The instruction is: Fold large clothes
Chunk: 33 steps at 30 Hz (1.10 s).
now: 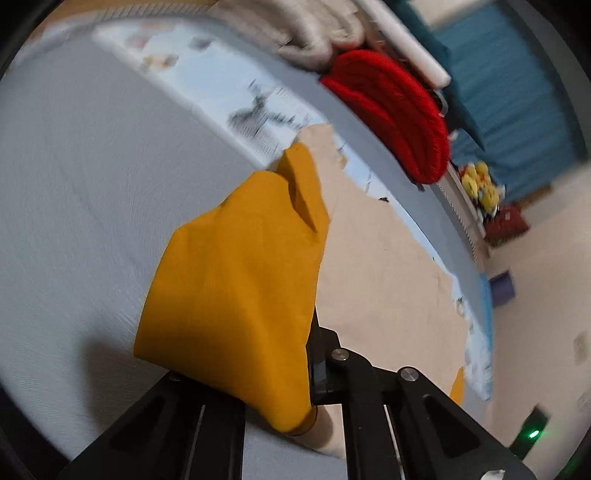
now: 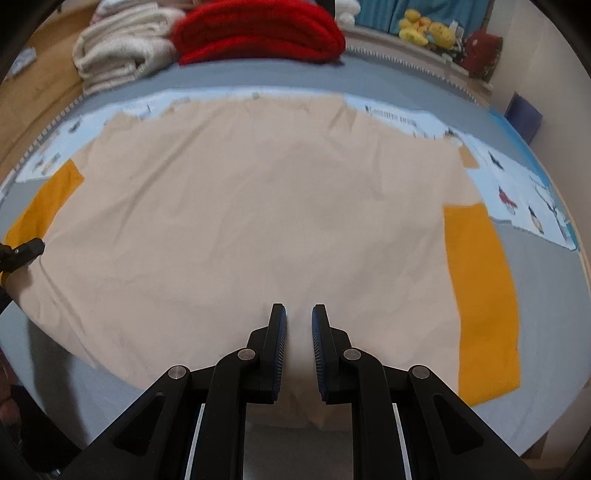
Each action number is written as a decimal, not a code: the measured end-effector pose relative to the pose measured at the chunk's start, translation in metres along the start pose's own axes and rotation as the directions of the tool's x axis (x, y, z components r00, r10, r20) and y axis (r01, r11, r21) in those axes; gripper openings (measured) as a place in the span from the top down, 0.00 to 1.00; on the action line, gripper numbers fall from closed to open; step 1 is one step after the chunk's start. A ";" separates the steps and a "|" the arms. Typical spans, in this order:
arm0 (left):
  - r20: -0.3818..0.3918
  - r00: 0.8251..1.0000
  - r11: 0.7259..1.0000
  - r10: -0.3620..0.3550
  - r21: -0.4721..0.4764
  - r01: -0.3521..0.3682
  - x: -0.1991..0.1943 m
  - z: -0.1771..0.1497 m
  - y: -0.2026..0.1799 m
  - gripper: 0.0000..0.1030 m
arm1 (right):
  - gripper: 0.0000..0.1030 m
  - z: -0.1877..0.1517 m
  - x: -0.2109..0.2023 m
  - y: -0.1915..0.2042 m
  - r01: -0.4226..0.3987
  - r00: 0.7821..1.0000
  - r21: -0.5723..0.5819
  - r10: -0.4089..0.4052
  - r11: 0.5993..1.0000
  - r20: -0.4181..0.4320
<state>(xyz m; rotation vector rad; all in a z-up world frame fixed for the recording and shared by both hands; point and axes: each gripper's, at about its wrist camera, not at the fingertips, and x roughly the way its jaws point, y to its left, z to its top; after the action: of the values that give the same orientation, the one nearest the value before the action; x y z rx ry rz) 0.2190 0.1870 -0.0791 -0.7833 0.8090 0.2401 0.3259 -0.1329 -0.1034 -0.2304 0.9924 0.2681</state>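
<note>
Left wrist view: the left gripper (image 1: pixel 295 373) is clamped on the mustard-yellow sleeve (image 1: pixel 236 280) of a large cream shirt (image 1: pixel 380 266), its jaws drawn together with the fabric bunched over and between them — the cloth hides most of the fingers.
Sleeve: lifted clear of the grey bedsheet (image 1: pixel 81 192), draping over the gripper in a loose fold, its far corner tipped toward the shirt body.
Right wrist view: the right gripper (image 2: pixel 298 343) hovers low over the near hem of the cream shirt (image 2: pixel 258 206), jaws a narrow gap apart; pale cloth shows in the gap, but whether the ribbed pads pinch it cannot be told.
Shirt: spread flat across the bed, body toward the camera, one yellow sleeve (image 2: pixel 480 295) lying flat at the right edge, the other (image 2: pixel 44 206) at the left edge where the tip of the left gripper (image 2: pixel 22 253) grips it.
Bedding: grey sheet (image 2: pixel 546 332) beneath, with a light-blue printed strip (image 2: pixel 524 192) running along the far side of the shirt.
Background: a folded red knit (image 2: pixel 258 33) beside a stack of cream folded textiles (image 2: pixel 122 48) at the far end of the bed — yellow plush toys (image 2: pixel 424 27) sit on a ledge behind.
Image quality: the left view is motion-blurred, so fine details are lost.
</note>
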 end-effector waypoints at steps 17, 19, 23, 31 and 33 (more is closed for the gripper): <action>0.047 0.995 0.915 0.088 0.392 -0.100 -0.051 -0.005 -0.064 0.93 | 0.84 0.012 0.005 0.008 -0.184 0.977 0.017 0.185 0.983 -0.103; 0.078 0.993 0.894 0.085 0.434 -0.110 -0.053 -0.010 -0.080 0.93 | 0.84 0.026 -0.018 -0.019 -0.177 0.984 0.040 0.178 0.983 -0.017; 0.084 0.996 0.849 0.039 0.523 -0.077 -0.049 -0.032 -0.114 0.93 | 0.81 0.049 -0.072 -0.069 -0.078 0.980 -0.011 0.078 0.997 0.181; 0.044 0.998 0.778 -0.049 0.629 0.011 -0.029 -0.073 -0.178 0.94 | 0.75 0.039 -0.120 -0.180 0.053 0.950 0.188 -0.107 0.981 0.295; 0.016 0.997 0.744 -0.080 0.667 0.049 -0.021 -0.091 -0.200 0.94 | 0.75 0.035 -0.126 -0.189 0.060 0.950 0.181 -0.112 0.982 0.293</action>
<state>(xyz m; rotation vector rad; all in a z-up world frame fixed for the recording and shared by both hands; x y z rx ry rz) 0.2486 -0.0160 0.0038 -0.1179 0.7507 -0.1050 0.3495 -0.3153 0.0345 -0.0732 0.6945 0.1319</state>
